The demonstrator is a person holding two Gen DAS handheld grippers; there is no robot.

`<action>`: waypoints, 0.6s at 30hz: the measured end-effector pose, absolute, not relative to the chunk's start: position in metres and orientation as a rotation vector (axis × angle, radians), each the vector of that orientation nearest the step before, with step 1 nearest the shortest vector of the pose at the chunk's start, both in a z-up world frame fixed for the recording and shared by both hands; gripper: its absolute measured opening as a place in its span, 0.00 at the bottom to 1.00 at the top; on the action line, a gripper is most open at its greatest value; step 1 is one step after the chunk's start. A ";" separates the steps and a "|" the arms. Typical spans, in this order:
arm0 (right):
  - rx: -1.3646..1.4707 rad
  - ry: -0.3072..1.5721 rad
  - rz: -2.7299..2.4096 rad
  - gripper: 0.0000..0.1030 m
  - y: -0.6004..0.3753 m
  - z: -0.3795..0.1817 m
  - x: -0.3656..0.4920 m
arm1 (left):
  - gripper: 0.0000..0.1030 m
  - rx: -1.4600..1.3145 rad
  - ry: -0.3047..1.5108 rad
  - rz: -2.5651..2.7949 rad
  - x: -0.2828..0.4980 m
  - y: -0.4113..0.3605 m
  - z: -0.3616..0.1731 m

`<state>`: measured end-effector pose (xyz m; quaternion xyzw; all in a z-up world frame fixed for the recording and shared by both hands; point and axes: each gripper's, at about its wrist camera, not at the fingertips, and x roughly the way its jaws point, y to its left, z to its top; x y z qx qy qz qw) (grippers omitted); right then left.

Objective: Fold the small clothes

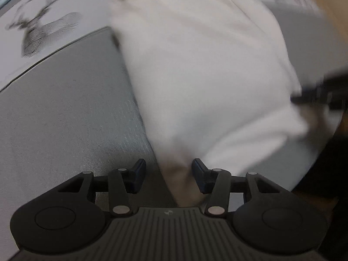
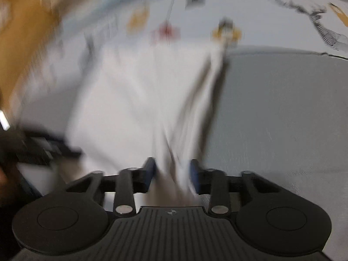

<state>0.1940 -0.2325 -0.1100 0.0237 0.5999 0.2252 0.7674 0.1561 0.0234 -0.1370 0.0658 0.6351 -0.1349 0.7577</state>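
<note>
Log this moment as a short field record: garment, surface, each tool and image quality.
garment: white garment, spread over a grey mat, partly lifted and creased
surface: grey mat lying on a printed sheet with small coloured pictures
left tool: fingers apart, edge of the cloth between them, pads not pressing on it
right tool: cloth bunched in the gap between its fingers; grip cannot be told through the blur
other: the right tool shows dark at the right edge of the left view
image quality: both views motion-blurred, the right more so
</note>
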 end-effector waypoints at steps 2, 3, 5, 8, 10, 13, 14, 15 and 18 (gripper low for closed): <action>0.017 1.336 0.497 0.13 -0.232 -0.116 0.191 | 0.52 0.115 1.371 -0.305 0.157 0.026 -0.131; 0.025 1.329 0.502 0.13 -0.234 -0.115 0.192 | 0.52 0.092 1.351 -0.314 0.158 0.030 -0.124; 0.061 1.315 0.492 0.13 -0.242 -0.109 0.196 | 0.52 0.035 1.288 -0.341 0.157 0.038 -0.109; 0.122 1.247 0.438 0.14 -0.254 -0.096 0.199 | 0.53 -0.096 1.193 -0.333 0.161 0.055 -0.091; 0.189 1.133 0.377 0.23 -0.262 -0.081 0.205 | 0.53 -0.173 1.156 -0.305 0.165 0.066 -0.089; 0.349 1.019 0.329 0.28 -0.275 -0.073 0.215 | 0.53 -0.241 1.170 -0.251 0.175 0.072 -0.098; 0.373 1.006 0.309 0.30 -0.274 -0.073 0.219 | 0.53 -0.249 1.178 -0.239 0.177 0.073 -0.101; 0.381 0.999 0.287 0.30 -0.272 -0.075 0.223 | 0.52 -0.263 1.183 -0.228 0.181 0.073 -0.103; 0.384 1.006 0.232 0.45 -0.258 -0.084 0.236 | 0.53 -0.321 1.197 -0.222 0.188 0.076 -0.111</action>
